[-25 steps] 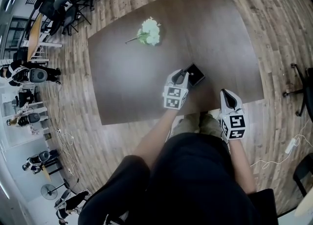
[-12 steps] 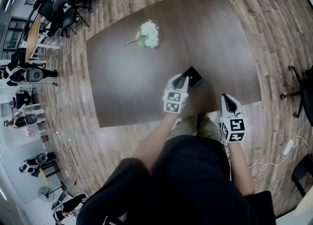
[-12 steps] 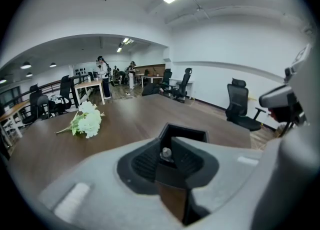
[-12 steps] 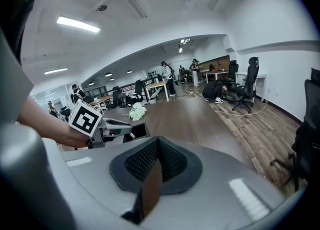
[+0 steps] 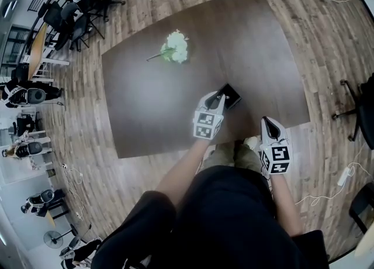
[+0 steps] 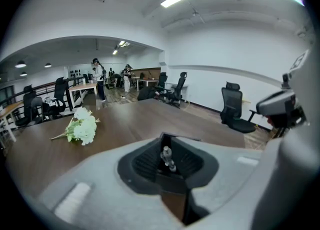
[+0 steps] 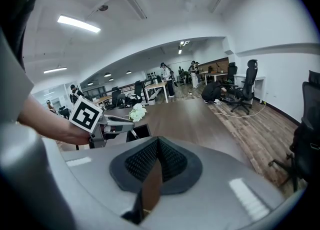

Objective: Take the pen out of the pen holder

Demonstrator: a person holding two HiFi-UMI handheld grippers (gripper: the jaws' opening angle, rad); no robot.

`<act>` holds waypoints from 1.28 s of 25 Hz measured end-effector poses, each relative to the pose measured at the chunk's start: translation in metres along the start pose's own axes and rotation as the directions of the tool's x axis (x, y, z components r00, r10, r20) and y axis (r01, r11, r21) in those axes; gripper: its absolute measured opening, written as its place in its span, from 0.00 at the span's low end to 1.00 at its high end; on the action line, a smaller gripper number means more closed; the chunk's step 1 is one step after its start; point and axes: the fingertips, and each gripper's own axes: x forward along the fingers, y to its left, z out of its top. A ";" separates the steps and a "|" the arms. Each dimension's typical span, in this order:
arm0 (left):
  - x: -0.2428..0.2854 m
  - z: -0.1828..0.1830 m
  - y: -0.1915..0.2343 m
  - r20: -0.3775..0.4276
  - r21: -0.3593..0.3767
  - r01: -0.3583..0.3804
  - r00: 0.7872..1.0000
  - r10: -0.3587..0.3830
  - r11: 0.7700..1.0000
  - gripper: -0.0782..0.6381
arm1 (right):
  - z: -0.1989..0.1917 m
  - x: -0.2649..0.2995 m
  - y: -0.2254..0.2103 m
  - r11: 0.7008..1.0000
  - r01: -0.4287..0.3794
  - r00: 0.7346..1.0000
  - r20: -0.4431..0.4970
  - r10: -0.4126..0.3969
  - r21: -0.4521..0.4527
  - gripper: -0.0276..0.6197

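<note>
**Clerk:** First item?

**Keeper:** Slim pen with a grey metallic top [image 6: 166,157]. It stands in a black square pen holder [image 5: 232,93] on the dark brown wooden desk [image 5: 146,104], towards the near edge. Long axis roughly upright, top end up.

**Clerk:** Left gripper?

**Keeper:** Left gripper [image 5: 216,96], at the holder. Its jaws are narrowly apart and have just been closing. The pen's top is between the pads, and no squeeze shows.

**Clerk:** Right gripper?

**Keeper:** Right gripper [image 5: 268,123], at the desk's near edge, apart from the holder. Jaws pressed together, empty.

**Clerk:** Sundries?

**Keeper:** White flower bunch with green stems [image 5: 175,48], lying farther back on the desk.
</note>
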 end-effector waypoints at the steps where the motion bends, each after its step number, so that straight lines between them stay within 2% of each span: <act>1: -0.002 0.004 0.000 0.013 -0.002 0.003 1.000 -0.003 1.000 0.20 | 0.000 0.000 0.001 1.000 -0.001 1.000 0.000 0.001 0.003 0.05; 9: -0.035 0.046 -0.004 0.113 -0.034 0.020 0.994 -0.016 0.999 0.20 | 0.021 -0.006 0.006 1.000 0.000 1.000 0.029 0.000 -0.022 0.04; 19: -0.110 0.098 0.000 0.255 -0.083 0.014 0.967 0.007 0.996 0.20 | 0.075 -0.006 0.025 0.999 -0.022 0.993 0.115 0.026 -0.034 0.04; 25: -0.158 0.113 0.017 0.312 -0.092 -0.036 0.948 0.064 0.995 0.20 | 0.128 -0.006 0.052 0.994 -0.084 0.973 0.210 0.095 -0.065 0.04; 32: -0.214 0.114 0.056 0.353 -0.160 -0.137 0.917 0.186 0.978 0.20 | 0.168 0.007 0.096 0.975 -0.147 0.947 0.262 0.187 -0.165 0.04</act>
